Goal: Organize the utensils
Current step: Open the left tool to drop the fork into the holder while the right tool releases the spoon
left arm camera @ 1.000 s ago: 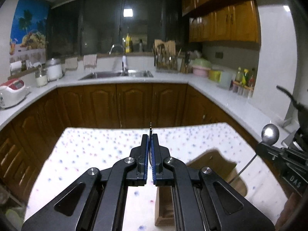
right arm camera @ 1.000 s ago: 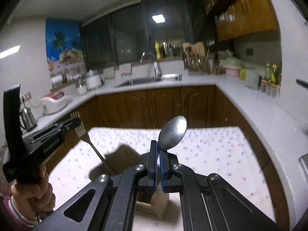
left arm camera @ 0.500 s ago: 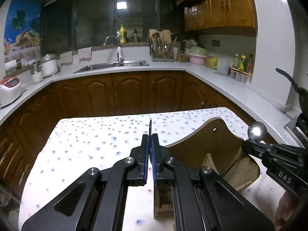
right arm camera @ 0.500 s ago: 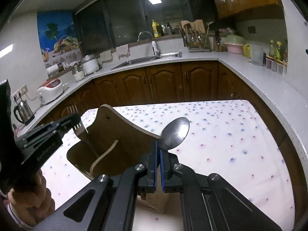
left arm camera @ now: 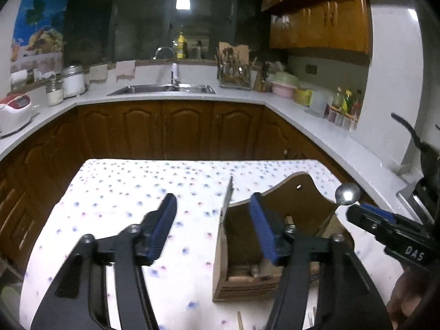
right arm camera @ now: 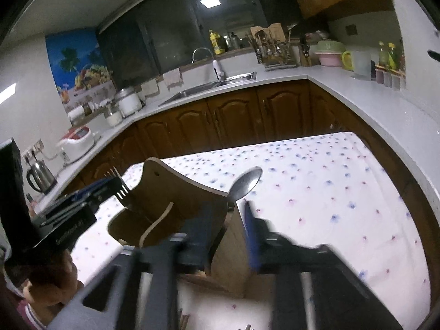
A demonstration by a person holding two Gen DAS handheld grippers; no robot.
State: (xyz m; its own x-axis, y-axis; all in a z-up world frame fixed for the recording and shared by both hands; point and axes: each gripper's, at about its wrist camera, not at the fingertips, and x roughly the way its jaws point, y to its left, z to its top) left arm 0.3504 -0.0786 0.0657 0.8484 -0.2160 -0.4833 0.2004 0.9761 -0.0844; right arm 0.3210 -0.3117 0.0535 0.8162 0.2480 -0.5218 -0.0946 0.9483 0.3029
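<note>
While both sets of jaws are opening, the left gripper [left arm camera: 213, 220] has let go of the fork [left arm camera: 227, 192], which stands edge-on in the wooden utensil holder [left arm camera: 239, 283] on the dotted tablecloth [left arm camera: 123, 192]. Only the right wrist view shows the fork's tines [right arm camera: 118, 185], at the holder's left. The right gripper [right arm camera: 225, 228] is released too; the spoon [right arm camera: 244, 184] stands upright between its spread fingers, its handle down in the holder.
</note>
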